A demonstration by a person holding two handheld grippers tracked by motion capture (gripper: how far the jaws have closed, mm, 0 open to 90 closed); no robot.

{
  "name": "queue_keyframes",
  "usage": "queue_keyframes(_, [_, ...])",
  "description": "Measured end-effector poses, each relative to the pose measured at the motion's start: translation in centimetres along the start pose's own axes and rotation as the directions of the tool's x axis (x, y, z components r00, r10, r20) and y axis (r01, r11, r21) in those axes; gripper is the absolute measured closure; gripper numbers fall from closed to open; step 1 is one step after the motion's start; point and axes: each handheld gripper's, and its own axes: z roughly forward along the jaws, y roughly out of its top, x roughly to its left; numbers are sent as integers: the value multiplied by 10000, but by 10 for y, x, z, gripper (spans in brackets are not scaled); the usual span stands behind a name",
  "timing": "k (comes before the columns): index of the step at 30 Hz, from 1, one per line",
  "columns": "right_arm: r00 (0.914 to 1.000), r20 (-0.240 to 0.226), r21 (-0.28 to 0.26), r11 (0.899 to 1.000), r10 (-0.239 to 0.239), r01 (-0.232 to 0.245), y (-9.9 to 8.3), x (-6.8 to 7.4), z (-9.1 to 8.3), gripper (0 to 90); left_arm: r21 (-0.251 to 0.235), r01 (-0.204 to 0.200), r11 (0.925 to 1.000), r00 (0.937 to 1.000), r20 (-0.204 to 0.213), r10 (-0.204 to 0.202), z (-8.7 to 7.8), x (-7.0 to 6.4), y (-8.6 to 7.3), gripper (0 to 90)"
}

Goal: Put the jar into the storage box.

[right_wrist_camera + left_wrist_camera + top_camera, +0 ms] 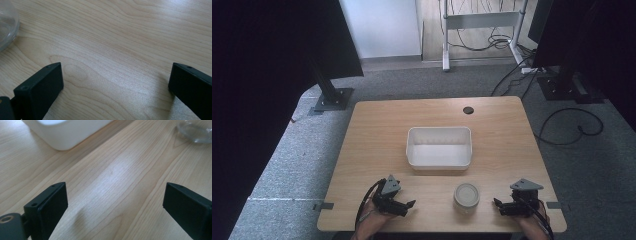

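Clear glass, with a pale flat lid: that is the jar (466, 197) standing upright near the front edge of your table (377, 120), between your two claws and apart from both. It sits nearer your right claw (499, 207) than your left claw (408, 206). What the jar holds cannot be told.

Behind the jar, at the table's middle, stands a white rectangular tub (439, 147). Its floor shows bare white; nothing is seen inside it.

Your left claw rests low over the table at the front left, jaws spread wide with only wood grain between them. Your right claw rests at the front right, jaws likewise spread wide and holding nothing.

The left gripper view shows the tub's (67, 133) lower wall and rounded corner at top left and the jar's (195, 131) glass base at top right, detail the high view does not give. The right gripper view catches the jar's (7, 22) curved glass side at its left edge. The high view alone gives the lid, the tub's interior and a dark round hole (468, 110) near the table's far edge.
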Motion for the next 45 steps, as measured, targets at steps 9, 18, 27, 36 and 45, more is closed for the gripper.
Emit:
queue_keyframes(9, [10000,-2,1,10000,1,-1,0,0,0,0,-261,2,9997,9993,373,8,1,-7,10,49])
queue_keyframes(18, [10000,-2,1,10000,3,-3,0,0,0,0,-459,-89,9989,9981,610,117,5,-16,20,40])
queue_keyframes(27, [10000,-3,-1,10000,3,-3,0,0,0,0,-592,-227,9980,9959,858,277,10,-24,28,41])
queue_keyframes(36, [10000,-2,1,10000,4,-4,0,0,0,0,-733,-390,9966,9926,1120,470,16,-33,38,42])
queue_keyframes(45, [10000,-5,0,10000,3,-3,0,0,0,0,-752,-567,9956,9881,1387,668,25,-43,46,29])
